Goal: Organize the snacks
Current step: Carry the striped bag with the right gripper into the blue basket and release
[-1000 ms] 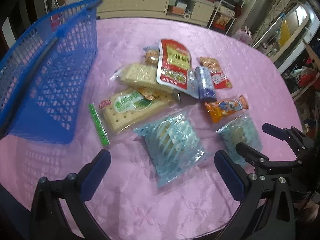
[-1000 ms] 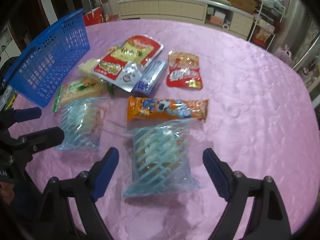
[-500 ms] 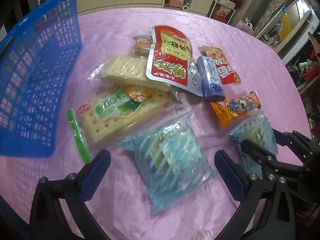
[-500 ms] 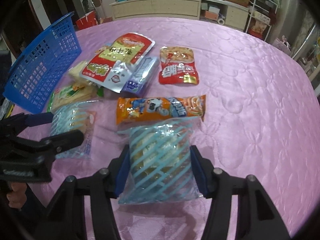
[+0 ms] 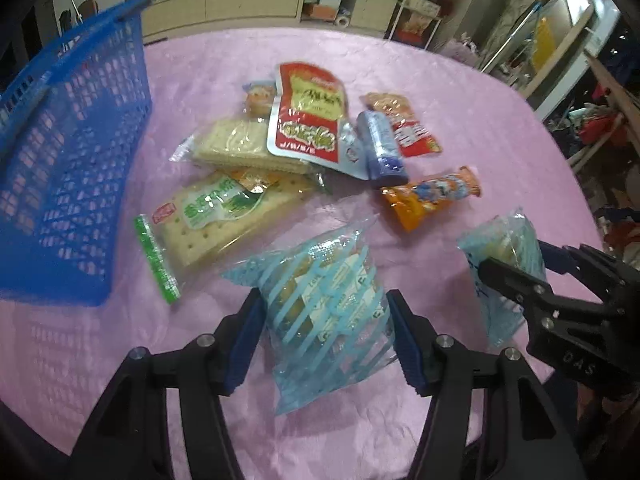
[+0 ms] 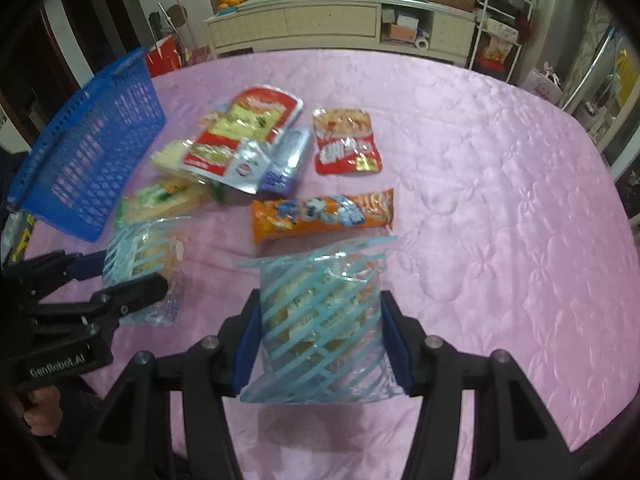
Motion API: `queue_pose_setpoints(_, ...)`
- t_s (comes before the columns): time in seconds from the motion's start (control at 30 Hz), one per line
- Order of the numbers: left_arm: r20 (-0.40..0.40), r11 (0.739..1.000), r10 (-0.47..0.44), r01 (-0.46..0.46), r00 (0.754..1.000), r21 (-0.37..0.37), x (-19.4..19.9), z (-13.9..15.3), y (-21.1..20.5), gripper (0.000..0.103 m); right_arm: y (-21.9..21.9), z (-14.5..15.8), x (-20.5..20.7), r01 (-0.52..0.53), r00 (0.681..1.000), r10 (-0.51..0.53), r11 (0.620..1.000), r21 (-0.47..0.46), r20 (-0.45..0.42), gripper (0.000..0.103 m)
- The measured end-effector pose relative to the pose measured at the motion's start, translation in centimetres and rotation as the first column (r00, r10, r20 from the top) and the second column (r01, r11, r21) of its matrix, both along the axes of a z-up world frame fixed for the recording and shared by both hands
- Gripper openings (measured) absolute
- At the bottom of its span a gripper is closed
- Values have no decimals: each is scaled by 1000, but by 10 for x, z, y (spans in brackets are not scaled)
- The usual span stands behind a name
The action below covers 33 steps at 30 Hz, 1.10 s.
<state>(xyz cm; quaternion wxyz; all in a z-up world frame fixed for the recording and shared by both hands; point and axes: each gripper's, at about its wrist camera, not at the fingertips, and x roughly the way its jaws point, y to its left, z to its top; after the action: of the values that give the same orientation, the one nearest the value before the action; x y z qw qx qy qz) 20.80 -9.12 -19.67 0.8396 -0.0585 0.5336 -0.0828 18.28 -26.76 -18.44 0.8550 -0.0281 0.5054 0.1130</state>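
My left gripper (image 5: 326,336) is shut on a blue-striped clear snack bag (image 5: 328,304) near the table's front edge. My right gripper (image 6: 320,336) is shut on a second blue-striped bag (image 6: 320,312), lifted a little off the cloth. Each gripper and its bag also show in the other view: the right one in the left wrist view (image 5: 516,268), the left one in the right wrist view (image 6: 128,272). A blue mesh basket (image 5: 68,152) stands at the left. Cracker packs (image 5: 216,216), a red pouch (image 5: 308,116), a purple pack (image 5: 382,148) and an orange pack (image 5: 432,196) lie beyond.
The table has a pink quilted cloth (image 6: 500,200). A red chip bag (image 6: 346,144) lies at the far side of the pile. A cream cabinet (image 6: 332,24) and shelves stand behind the table. The table edge is close below both grippers.
Both grippers went from open to shut, each closing on a blue-striped bag. The right bag has risen slightly off the cloth.
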Motion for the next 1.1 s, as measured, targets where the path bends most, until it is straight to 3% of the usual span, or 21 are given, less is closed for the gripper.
queue_pose_setpoints(0.13, 57, 1000, 0, 2, 998, -30, -21, 27, 12, 58, 10, 24, -12, -1, 999, 1, 1000, 5, 42, 60)
queue_pose_setpoints(0.27, 115, 997, 3, 5, 993, -74, -39, 57, 30, 58, 33, 54, -26, -15, 992, 21, 998, -54, 125, 60)
queue_pose_setpoints(0.47, 193, 997, 55, -42, 980, -72, -60, 97, 73, 58, 74, 95, -39, -78, 976, 78, 997, -4, 205, 60)
queue_pose_setpoints(0.73, 278, 994, 106, -112, 955, 7, -77, 139, 142, 58, 127, 120, -34, -164, 965, 146, 984, 67, 217, 59)
queue_pose_setpoints(1.1, 303, 985, 116, -148, 946, 85, -68, 157, 200, 58, 205, 137, -14, -268, 948, 242, 957, 109, 205, 59)
